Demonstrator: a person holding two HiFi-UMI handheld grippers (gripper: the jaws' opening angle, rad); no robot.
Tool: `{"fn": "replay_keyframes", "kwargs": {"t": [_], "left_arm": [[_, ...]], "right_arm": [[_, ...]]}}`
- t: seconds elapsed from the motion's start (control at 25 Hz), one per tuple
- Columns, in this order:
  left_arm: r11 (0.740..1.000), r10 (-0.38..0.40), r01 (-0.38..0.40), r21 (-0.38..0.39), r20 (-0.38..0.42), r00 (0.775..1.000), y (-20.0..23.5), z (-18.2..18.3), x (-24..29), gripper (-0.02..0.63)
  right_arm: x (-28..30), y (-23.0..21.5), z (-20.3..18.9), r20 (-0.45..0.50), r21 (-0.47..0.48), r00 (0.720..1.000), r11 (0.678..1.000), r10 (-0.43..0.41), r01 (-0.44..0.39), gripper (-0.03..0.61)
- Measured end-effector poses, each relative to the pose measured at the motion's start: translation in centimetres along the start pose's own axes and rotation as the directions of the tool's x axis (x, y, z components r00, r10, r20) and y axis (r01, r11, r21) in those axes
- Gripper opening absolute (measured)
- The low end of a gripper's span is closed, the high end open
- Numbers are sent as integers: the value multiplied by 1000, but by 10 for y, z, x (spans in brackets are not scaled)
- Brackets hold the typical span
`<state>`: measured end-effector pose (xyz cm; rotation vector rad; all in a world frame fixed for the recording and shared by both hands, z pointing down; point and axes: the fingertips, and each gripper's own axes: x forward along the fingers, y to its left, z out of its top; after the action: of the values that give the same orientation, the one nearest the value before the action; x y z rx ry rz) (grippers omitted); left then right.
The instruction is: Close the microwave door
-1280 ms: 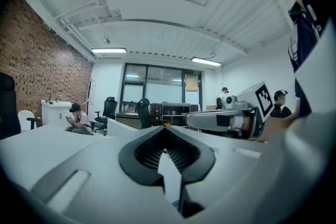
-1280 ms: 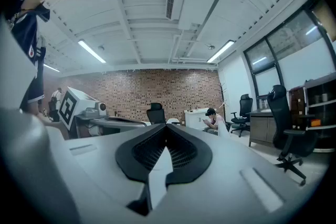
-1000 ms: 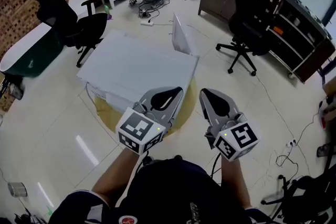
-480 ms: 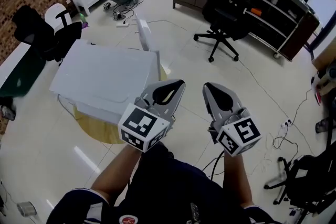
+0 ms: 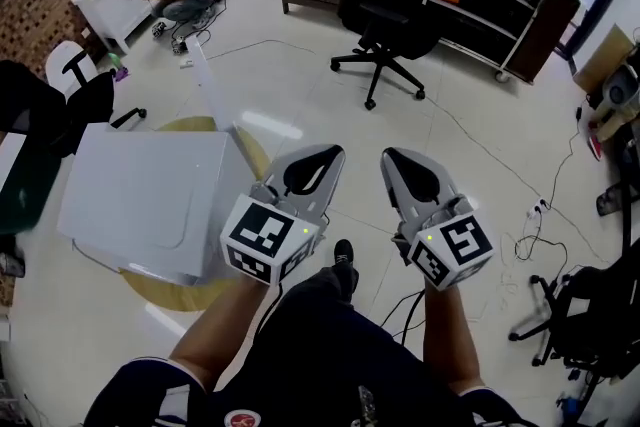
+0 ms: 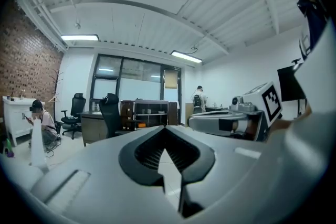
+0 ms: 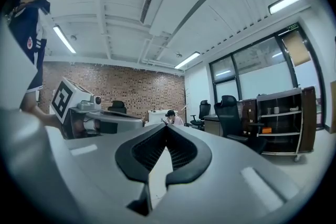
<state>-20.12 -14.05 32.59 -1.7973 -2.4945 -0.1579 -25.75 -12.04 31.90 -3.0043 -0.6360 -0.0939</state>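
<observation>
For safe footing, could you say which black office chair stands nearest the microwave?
The black chair at the far left, beside the microwave; others stand farther off.

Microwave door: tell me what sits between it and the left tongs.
Head view: only the yellow round table's rim and bare glossy floor separate the open microwave door from the shut left tongs.

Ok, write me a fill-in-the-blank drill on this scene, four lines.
1. The microwave has its door standing ____.
2. The left gripper and the right gripper are both ____ and empty.
3. The microwave sits on the ____ gripper's side.
4. The office chair ahead is ____ in colour.
Missing words: open; shut; left; black.
</observation>
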Motion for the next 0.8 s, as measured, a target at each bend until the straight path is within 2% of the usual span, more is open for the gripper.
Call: {"fn": "replay_keyframes", "kwargs": {"t": [0.28,0.48,0.8], "left_arm": [[1000,29,-28,12,-18,999,34,-1,85,12],[998,63,-63,-18,-19,998,64,5,133,12],[984,176,-176,-16,-6,984,126,13,164,12]], "right_arm": [[40,-82,1,-14,-4,1000,1000,7,-7,2],[78,-130,9,-29,-15,998,999,50,-51,2],[145,-165,17,-30,-28,989,989,145,-146,2]]}}
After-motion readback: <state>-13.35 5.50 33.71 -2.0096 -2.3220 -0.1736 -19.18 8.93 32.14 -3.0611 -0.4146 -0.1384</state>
